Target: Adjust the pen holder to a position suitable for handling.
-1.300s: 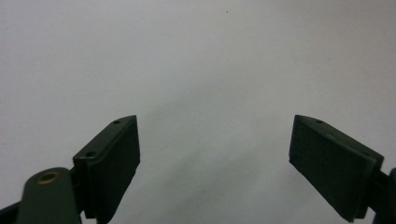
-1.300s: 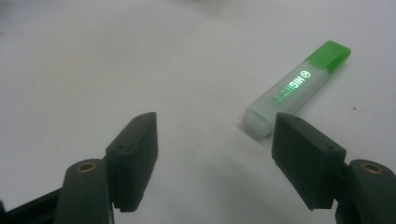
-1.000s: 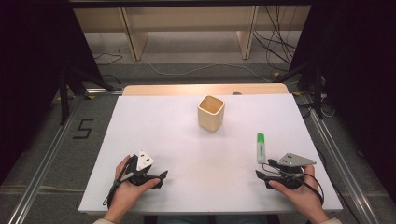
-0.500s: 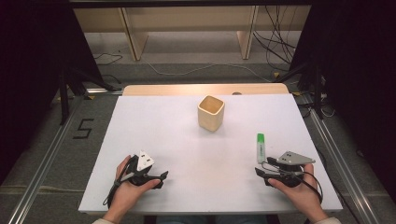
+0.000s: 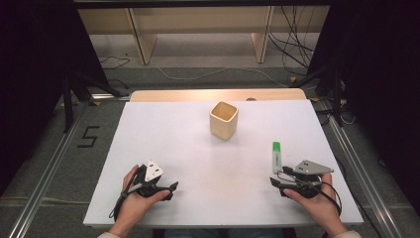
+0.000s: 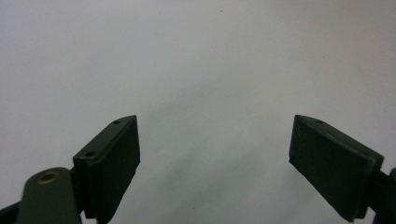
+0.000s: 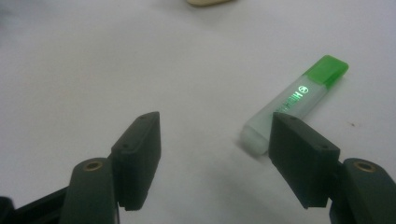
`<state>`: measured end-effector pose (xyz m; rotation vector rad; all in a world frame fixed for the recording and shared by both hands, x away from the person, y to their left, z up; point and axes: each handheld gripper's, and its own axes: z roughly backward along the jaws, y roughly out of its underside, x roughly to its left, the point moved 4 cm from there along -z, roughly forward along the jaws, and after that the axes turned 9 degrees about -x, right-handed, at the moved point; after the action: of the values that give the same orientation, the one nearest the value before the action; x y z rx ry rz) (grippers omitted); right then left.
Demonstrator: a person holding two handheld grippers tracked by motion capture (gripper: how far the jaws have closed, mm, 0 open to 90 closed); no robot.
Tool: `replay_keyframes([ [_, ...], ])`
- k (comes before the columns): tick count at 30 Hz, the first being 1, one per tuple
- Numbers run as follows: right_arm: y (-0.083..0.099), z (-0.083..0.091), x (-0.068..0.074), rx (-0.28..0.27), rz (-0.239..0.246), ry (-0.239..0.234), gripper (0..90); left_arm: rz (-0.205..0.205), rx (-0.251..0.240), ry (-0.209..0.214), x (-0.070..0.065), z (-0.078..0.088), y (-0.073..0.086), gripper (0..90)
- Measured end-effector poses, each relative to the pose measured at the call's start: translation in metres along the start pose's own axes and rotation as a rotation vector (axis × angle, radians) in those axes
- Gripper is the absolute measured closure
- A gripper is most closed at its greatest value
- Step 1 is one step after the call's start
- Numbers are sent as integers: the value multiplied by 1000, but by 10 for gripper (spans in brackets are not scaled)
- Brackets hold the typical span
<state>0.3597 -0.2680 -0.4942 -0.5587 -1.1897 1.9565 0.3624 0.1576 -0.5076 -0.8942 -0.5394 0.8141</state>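
High view: a white counter carrying 2 things, with 1 claw held in each of the person's hands at its near edge. The left claw rests low at the near-left part of the counter; seen from the left gripper view, the left claw has its jaws standing wide apart with bare counter between them. The right claw lies at the near-right part; seen from the right gripper view, the right claw also has its jaws apart, gripping nothing. A green-capped highlighter lies flat on the counter just beyond the right claw, cap end pointing away from the person. In the right gripper view the highlighter lies just ahead of the right-hand jaw, its pale rear end partly hidden behind that jaw's tip; whether they touch cannot be told. A square beige pen cup stands upright near mid-counter, well apart from both claws.
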Motion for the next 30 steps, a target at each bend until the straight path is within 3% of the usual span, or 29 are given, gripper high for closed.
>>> replay_keyframes([
  [30,0,3,0,-11,0,-2,347,-9,8,-2,-1,-1,0,163],
])
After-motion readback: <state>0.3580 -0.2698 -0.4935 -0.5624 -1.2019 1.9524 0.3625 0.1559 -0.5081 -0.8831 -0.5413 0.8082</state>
